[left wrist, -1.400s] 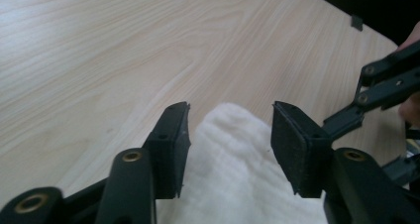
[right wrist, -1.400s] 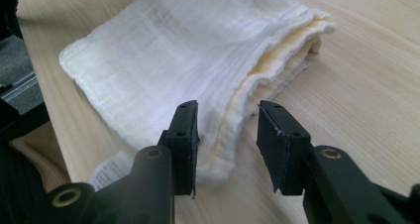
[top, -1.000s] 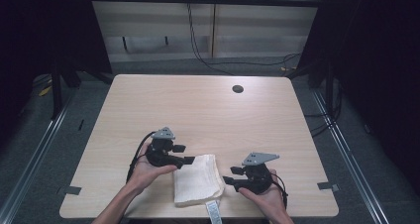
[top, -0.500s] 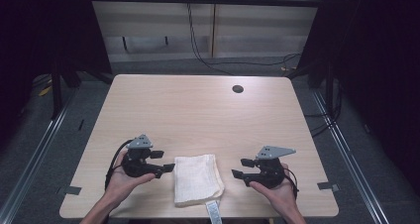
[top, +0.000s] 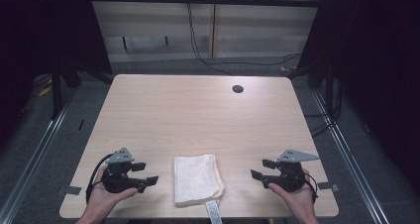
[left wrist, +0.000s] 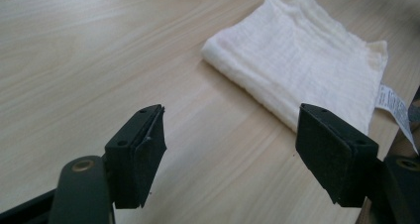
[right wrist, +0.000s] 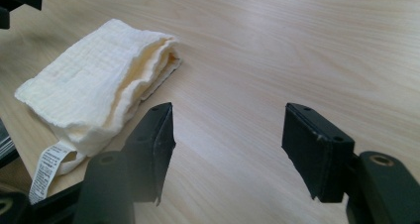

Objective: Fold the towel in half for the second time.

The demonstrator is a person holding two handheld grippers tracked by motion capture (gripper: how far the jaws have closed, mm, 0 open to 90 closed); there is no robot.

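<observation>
- Holding the left gripper (top: pixel 146 174) clear of the folded cream muslin cloth (top: pixel 196 178), we see its fingers (left wrist: pixel 141 152) wide apart, empty, having just been opening.
- Our right gripper (top: pixel 261 168) matches: spread, just opening, gripping nothing.
- The cloth lies between them on the pale wooden surface (top: pixel 198 115).

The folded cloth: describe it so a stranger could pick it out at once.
Start at the light wooden table and go to its near edge, midway between the left gripper and the right gripper. There lies the folded cloth, touched by neither. It is the cream, crinkled, soft square with a white printed tag sticking out over the table edge, unlike the small dark hole far across.
</observation>
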